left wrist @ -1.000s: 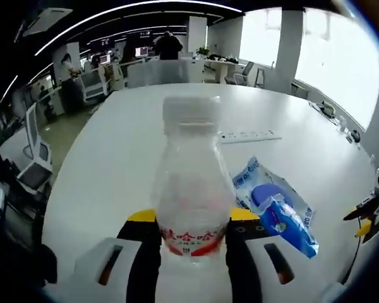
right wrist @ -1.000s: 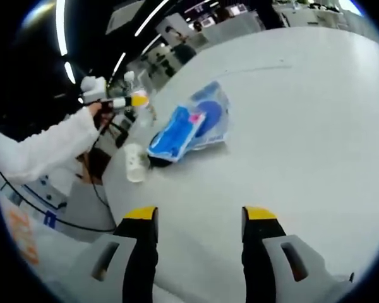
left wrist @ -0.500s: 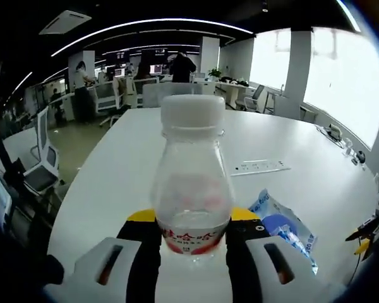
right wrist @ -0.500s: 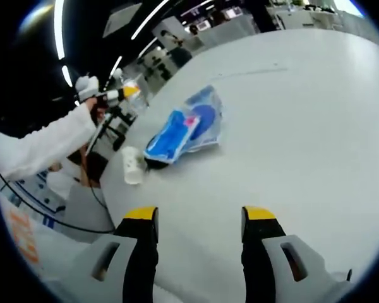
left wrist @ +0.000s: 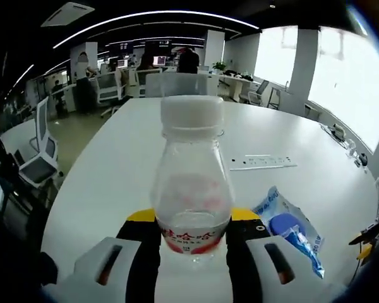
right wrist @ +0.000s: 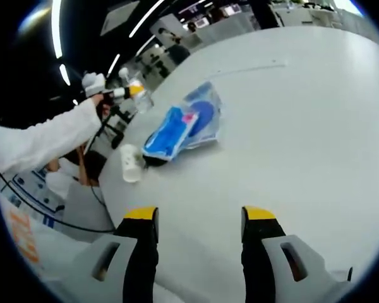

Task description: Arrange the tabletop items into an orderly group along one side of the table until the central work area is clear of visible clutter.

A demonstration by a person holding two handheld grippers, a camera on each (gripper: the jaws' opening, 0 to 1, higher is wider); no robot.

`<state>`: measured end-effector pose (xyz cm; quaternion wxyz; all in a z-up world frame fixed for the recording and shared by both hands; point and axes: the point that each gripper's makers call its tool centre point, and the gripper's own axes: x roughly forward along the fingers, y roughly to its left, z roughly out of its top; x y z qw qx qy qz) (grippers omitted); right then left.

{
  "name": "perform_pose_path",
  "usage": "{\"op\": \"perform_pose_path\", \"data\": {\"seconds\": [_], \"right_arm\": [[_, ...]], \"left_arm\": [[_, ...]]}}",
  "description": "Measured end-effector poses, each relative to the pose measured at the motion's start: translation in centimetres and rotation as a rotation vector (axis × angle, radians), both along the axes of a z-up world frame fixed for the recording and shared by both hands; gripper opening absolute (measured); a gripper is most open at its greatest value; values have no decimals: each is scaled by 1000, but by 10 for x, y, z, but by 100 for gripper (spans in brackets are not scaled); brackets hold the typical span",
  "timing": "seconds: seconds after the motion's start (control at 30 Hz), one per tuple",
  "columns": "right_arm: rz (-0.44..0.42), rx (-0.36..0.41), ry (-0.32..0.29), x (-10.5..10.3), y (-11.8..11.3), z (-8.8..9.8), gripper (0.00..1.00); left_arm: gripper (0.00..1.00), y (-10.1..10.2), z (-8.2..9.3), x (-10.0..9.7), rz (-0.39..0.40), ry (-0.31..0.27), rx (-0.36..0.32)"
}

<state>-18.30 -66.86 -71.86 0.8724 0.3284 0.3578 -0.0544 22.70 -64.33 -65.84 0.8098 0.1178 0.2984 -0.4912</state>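
Note:
My left gripper (left wrist: 191, 224) is shut on a clear plastic bottle (left wrist: 191, 183) with a white cap and a red label, held upright above the white table (left wrist: 114, 164). A blue and white plastic packet (left wrist: 290, 230) lies on the table to the bottle's right. In the right gripper view the same packet (right wrist: 180, 125) lies ahead and left of my open right gripper (right wrist: 199, 221), whose jaws are empty over the table (right wrist: 290, 139). A white cup (right wrist: 131, 163) lies on its side next to the packet. Farther left, the left gripper (right wrist: 123, 93) holds the bottle (right wrist: 141, 96) in a white-sleeved arm.
A white power strip (left wrist: 261, 162) lies flat beyond the packet; it shows as a thin line (right wrist: 249, 68) in the right gripper view. Office chairs (left wrist: 38, 164) and desks stand past the table's left and far edges. Small objects (left wrist: 338, 132) sit along the right edge by the windows.
The left gripper's view has tilted and shifted slightly, the bottle still gripped. From the right gripper view, the arm with the bottle has lifted a little. The right gripper has barely moved.

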Motion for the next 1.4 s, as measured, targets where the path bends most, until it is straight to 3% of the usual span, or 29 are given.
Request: {"op": "perform_pose_path", "data": {"seconds": [0.5,1.07,1.4], "right_arm": [[14,14,28,1,3,-7,51],[12,26,31,0,2,-12,50],[6,34,30,0,2,-12,50]], "left_arm": [[39,-2,-19,4,-53,-10,23],[39,17,-37,-9,-62,-8,41],[39,22,-34,-15,-42,-21,9]]}}
